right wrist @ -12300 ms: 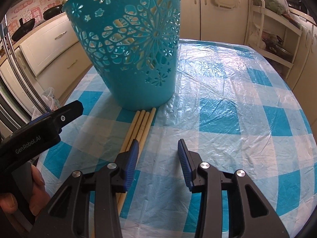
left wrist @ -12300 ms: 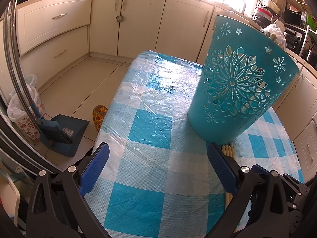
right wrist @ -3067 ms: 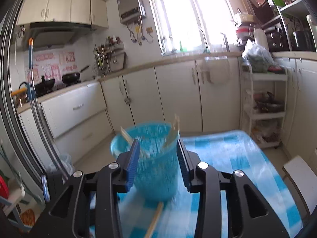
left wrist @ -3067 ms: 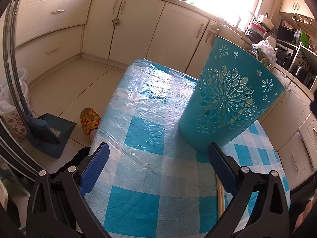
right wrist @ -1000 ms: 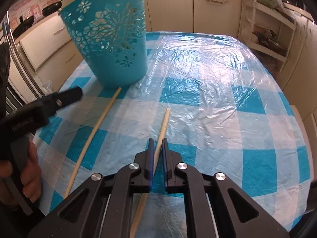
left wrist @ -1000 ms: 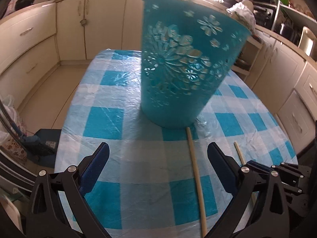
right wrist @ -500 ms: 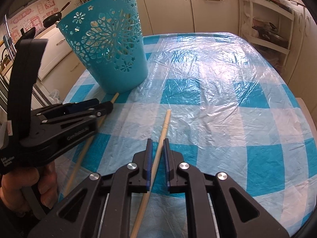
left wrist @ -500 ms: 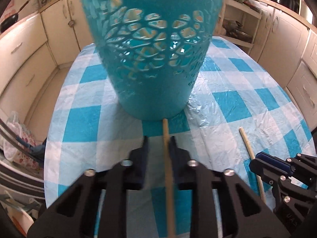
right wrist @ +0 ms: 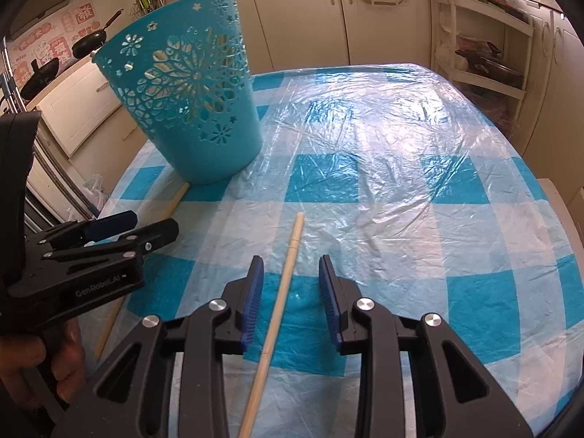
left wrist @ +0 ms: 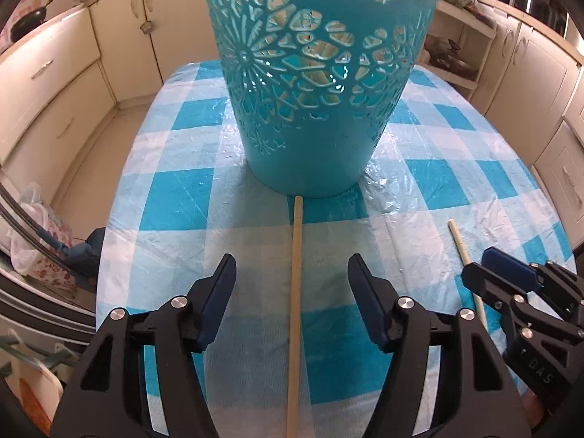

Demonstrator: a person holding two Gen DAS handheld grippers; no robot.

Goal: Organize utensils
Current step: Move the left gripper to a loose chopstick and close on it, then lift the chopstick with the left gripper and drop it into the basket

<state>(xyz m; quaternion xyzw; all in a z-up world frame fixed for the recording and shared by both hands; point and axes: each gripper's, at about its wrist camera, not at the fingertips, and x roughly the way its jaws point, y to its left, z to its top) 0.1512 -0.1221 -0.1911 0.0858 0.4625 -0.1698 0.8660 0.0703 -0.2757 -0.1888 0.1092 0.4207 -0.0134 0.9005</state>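
Your left tongs (left wrist: 292, 284) and right tongs (right wrist: 288, 281) are both opening, each straddling an ungripped pale wooden chopstick (left wrist: 296, 292) (right wrist: 281, 292) lying on the checked tablecloth (right wrist: 365, 182); some sticks already stand in the perforated teal plastic basket (right wrist: 189, 98).

Kitchen interior. Cream base cabinets (left wrist: 54, 84) with metal handles run along the back and left walls under a pale worktop. Beige tiled floor (left wrist: 106, 138), visible left of the counter (right wrist: 383, 138), which carries a blue-and-white checked cloth under clear crinkled plastic. Open white shelf unit (right wrist: 485, 47) stands at right, cluttered. Black pans (right wrist: 91, 42) sit on the worktop at left; red-and-white stickers (right wrist: 47, 42) on the wall behind. Dustpan (left wrist: 84, 252) and floral bag (left wrist: 40, 241) on floor. Daylight glare on plastic.
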